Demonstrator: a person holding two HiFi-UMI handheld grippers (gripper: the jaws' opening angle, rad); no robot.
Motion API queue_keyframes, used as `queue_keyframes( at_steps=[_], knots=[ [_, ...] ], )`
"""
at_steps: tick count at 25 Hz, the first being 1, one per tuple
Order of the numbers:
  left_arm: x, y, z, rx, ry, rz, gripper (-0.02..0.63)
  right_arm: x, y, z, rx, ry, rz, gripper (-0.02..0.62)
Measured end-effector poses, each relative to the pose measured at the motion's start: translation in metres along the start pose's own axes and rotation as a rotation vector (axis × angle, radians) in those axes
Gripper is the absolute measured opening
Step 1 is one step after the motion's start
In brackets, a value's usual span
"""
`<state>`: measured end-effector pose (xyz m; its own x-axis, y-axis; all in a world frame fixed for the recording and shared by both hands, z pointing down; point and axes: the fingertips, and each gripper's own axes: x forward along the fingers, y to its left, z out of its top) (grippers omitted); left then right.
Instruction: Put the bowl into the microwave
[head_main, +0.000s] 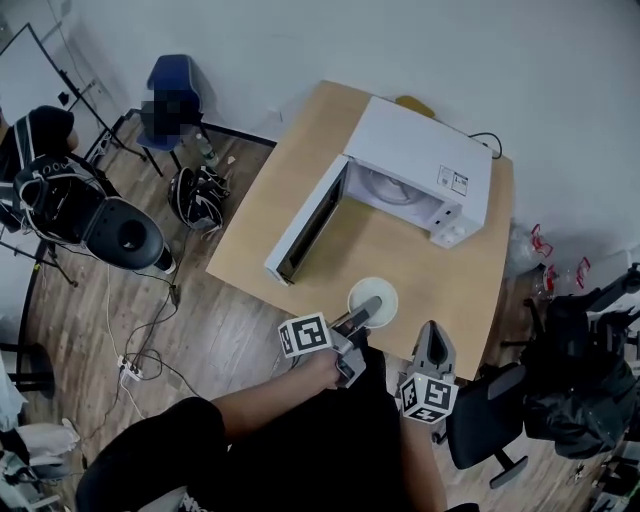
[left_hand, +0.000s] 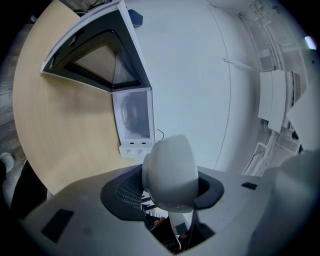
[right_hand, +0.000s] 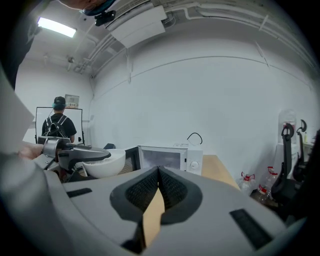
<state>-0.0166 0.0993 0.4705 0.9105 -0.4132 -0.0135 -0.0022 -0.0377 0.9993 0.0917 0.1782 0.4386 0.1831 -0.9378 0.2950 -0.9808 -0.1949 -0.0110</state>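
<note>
Left gripper view: my left gripper pinches the white bowl by its rim, above the table before the open microwave. It seems light, rigid, slippery and breakable. My right gripper is pressed together, empty.

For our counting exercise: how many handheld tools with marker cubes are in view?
2. The left tool grips the rim of the white bowl; the right tool, shut and empty, is just to its right. No others visible.
</note>
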Motion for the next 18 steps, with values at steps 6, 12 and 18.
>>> queue_keyframes(
  at_steps=[6,12,18],
  knots=[
    [0.036,0.013,0.035,0.012,-0.049,0.02,0.209,0.046,-0.006,0.012,-0.002,-0.006,0.066,0.06],
    [0.094,0.032,0.076,0.049,-0.071,0.038,0.209,0.1,-0.027,0.02,0.032,0.013,0.109,0.06],
    [0.142,0.056,0.113,0.056,-0.112,0.061,0.209,0.152,-0.044,0.021,0.012,0.042,0.162,0.06]
  ],
)
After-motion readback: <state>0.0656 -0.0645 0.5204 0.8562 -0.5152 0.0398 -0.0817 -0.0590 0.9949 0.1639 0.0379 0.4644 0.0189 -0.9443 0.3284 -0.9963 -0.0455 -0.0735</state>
